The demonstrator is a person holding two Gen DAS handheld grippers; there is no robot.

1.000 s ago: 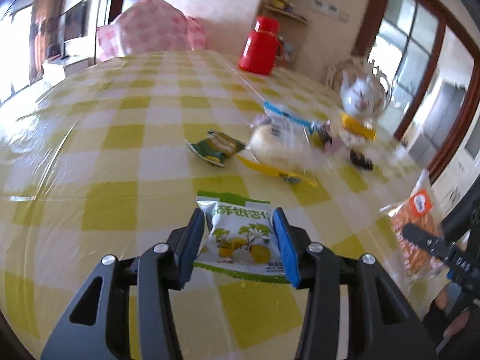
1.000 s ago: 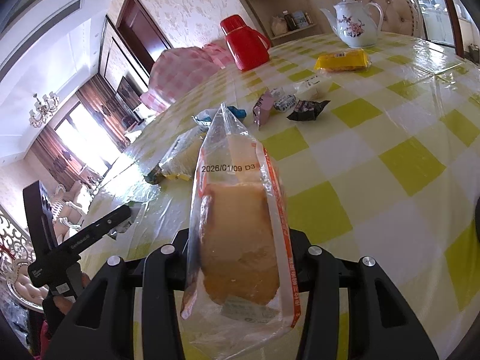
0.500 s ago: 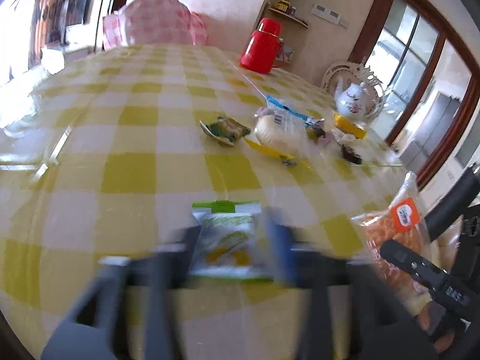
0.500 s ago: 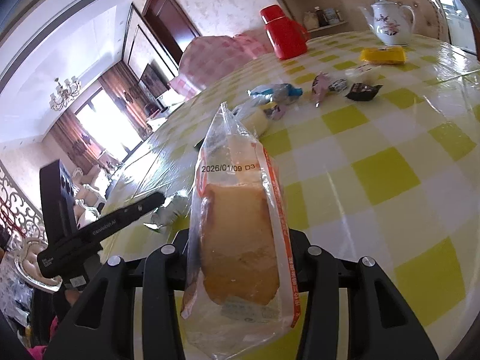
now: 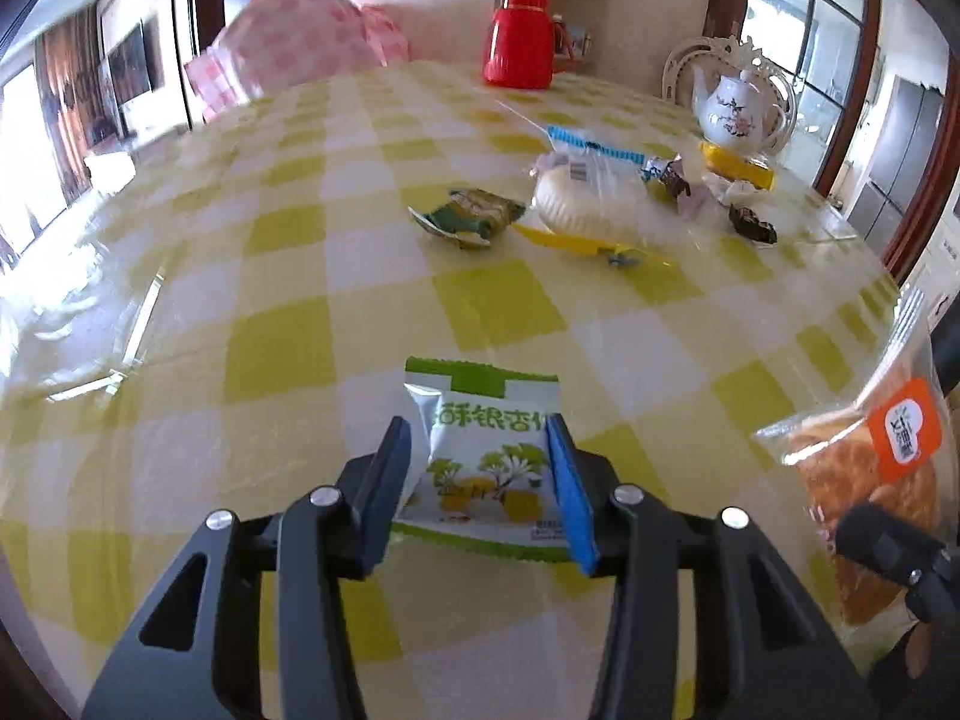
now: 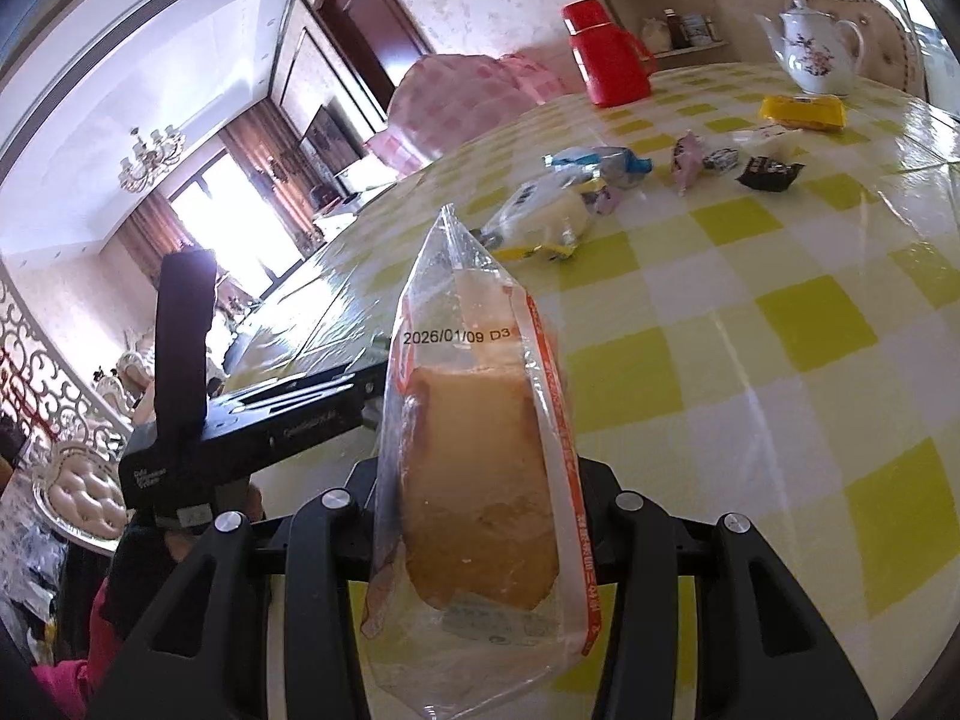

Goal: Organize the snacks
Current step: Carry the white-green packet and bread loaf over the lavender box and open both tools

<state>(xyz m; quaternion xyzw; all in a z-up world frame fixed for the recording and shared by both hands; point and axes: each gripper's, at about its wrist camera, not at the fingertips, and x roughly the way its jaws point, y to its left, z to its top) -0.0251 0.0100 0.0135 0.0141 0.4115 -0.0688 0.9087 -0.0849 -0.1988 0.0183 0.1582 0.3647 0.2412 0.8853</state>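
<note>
A green-and-white snack packet (image 5: 483, 462) lies on the yellow-checked table (image 5: 288, 372), between the blue pads of my left gripper (image 5: 478, 429). Its jaws are closing and both pads touch the packet's sides. My right gripper (image 6: 478, 480) is shut on a clear, orange-trimmed bag of bread (image 6: 480, 450) and holds it upright above the table. That bread bag (image 5: 870, 480) shows at the right edge of the left wrist view. The left gripper's black body (image 6: 270, 414) sits close on the left in the right wrist view.
Farther back lie a dark green packet (image 5: 468, 217), a white bun in a clear bag (image 5: 588, 204), small wrapped sweets (image 5: 753, 223) and a yellow packet (image 5: 738, 159). A red flask (image 5: 521, 36) and a white teapot (image 5: 741, 108) stand at the far edge.
The left jaws blurred half a second ago and now sit back against the packet. The right gripper carried the bread bag toward the left gripper, which looks nearer now.
</note>
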